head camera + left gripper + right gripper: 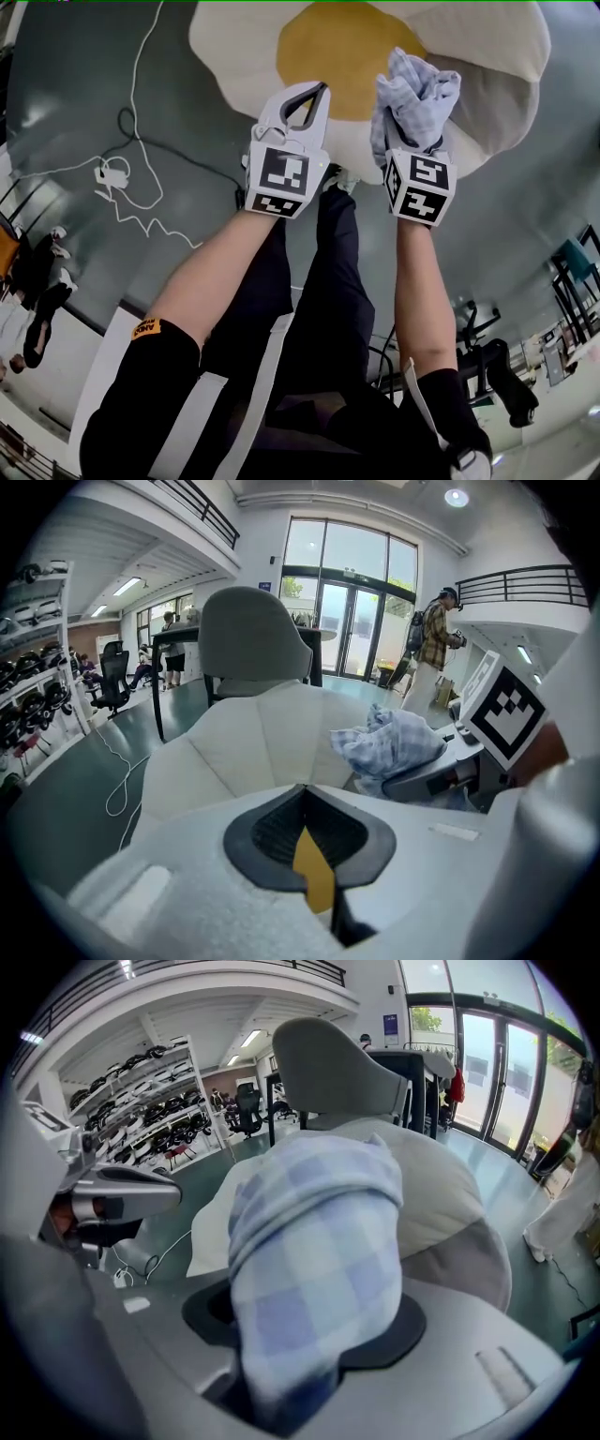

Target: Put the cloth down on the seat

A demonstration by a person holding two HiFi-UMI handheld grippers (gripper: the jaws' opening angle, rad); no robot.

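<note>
The right hand-held gripper [411, 112] is clamping the bunched blue-checked cloth [422, 86] above the white-and-yellow seat [328, 42], while the left hand-held gripper [314, 97], jaws together and empty, is hovering just beside it.

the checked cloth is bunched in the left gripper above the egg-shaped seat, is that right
No. The checked cloth is bunched in the right gripper; the left gripper is empty. The head view shows it, above the egg-shaped seat.
</note>
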